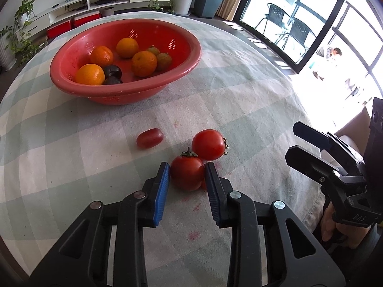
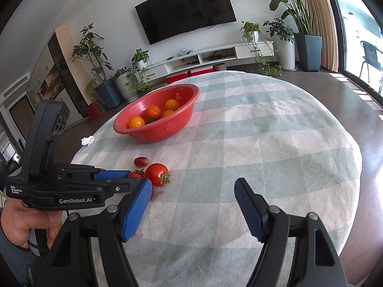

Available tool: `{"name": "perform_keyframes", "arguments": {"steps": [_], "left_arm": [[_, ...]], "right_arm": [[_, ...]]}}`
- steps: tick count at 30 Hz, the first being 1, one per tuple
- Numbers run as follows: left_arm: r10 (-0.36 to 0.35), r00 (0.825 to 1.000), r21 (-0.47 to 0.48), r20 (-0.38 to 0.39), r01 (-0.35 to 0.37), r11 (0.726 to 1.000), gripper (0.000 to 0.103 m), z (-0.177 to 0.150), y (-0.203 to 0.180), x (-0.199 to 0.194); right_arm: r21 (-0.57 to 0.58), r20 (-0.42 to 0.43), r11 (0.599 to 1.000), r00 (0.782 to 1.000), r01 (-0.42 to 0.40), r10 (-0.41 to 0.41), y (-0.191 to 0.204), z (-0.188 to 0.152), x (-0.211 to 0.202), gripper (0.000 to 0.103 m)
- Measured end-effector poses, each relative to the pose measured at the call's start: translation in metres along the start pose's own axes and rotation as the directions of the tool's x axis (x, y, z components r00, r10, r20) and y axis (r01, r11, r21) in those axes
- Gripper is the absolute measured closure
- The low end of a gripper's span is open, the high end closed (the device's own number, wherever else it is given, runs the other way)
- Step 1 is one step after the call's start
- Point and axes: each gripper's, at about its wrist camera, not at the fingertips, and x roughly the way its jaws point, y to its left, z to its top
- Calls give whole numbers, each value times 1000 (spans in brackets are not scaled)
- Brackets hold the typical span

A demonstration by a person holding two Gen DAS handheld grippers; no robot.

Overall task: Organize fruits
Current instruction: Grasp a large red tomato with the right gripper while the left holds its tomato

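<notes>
Blue pads of the left gripper [image 1: 187,174] press both sides of the near tomato [image 1: 186,172] on the checked tablecloth [image 1: 239,110] — second tomato [image 1: 208,144] touching behind, red colander [image 1: 186,69] well beyond. Right gripper [image 2: 191,205] hangs wide apart, empty.

1 red bowl [image 1: 186,71], 4 oranges [image 1: 90,74], 2 tomatoes [image 1: 187,172]

We take the wall-mounted television [image 2: 185,8] as our landmark. Below it we see a long white media console [image 2: 215,56] against the white wall. Potted plants [image 2: 290,12] stand at both sides of it. To its right, glazed doors [image 1: 308,21] admit strong daylight over a dark floor [image 2: 335,88]; black chairs [image 1: 287,26] stand outside.
</notes>
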Motion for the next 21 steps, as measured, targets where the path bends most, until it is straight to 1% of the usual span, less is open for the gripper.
{"name": "perform_keyframes", "arguments": {"steps": [5,8,10,12,14,18,21], "left_arm": [[1,1000,-5,20,0,1000,75,-9,4,-14],[13,999,-10,34,-13,1000,75,-19,9,-24],[34,999,-12,39,-34,999,75,-29,13,-31],[50,998,-16,39,-49,999,75,-37,17,-35],[66,997,-17,38,-65,998,75,-46,20,-38],[80,996,-21,42,-79,997,75,-55,24,-42],[78,996,-23,45,-77,997,75,-56,23,-43]], "right_arm": [[-6,-15,1000,1000,-4,4,0,0,3,28],[-9,-51,999,998,-40,40,3,4,10,28],[-49,-100,998,994,-39,34,11,6,21,29],[-88,-153,995,988,-44,30,21,7,34,33],[-100,-187,993,981,-68,48,28,10,45,37],[-133,-197,988,979,-76,48,44,23,60,40],[-154,-235,986,971,-72,34,54,30,77,43]]}}
